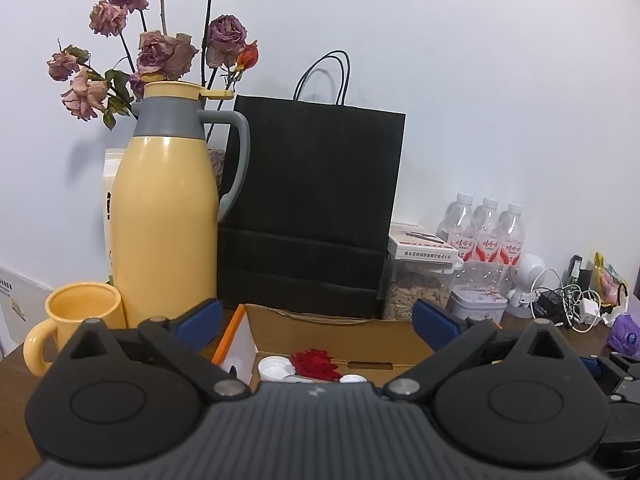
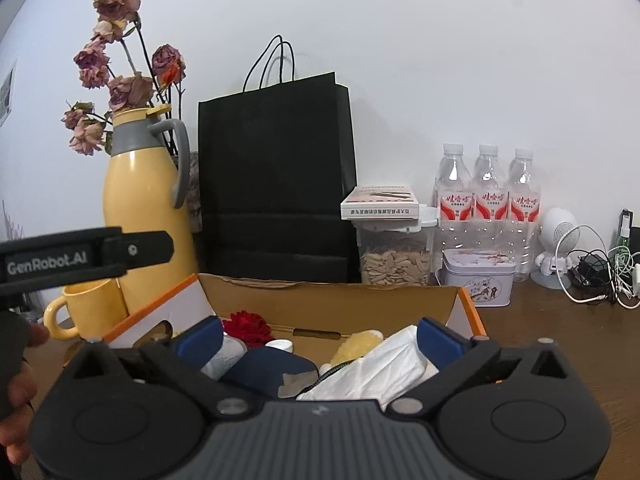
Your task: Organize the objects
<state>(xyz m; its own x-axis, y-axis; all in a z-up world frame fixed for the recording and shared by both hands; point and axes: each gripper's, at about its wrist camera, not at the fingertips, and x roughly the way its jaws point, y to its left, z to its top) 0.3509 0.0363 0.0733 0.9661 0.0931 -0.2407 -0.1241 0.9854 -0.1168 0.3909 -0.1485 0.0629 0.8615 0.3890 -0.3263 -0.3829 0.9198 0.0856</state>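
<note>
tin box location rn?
In the right wrist view the tin box stands on the table right of the cardboard box, in front of the water bottles and beside the clear seed container.

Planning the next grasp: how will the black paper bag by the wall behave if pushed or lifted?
The black paper bag stands tall and narrow, so a high push probably tips it. Its walls look thin, likely buckling under the fingers. The cord handles look floppy; contents, and so weight, are hidden.

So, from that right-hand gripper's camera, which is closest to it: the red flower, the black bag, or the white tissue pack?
1. White tissue pack: in the box, between the right gripper's open jaws.
2. Red flower: deeper in the box, left.
3. Black bag: behind the box, against the wall.
</note>
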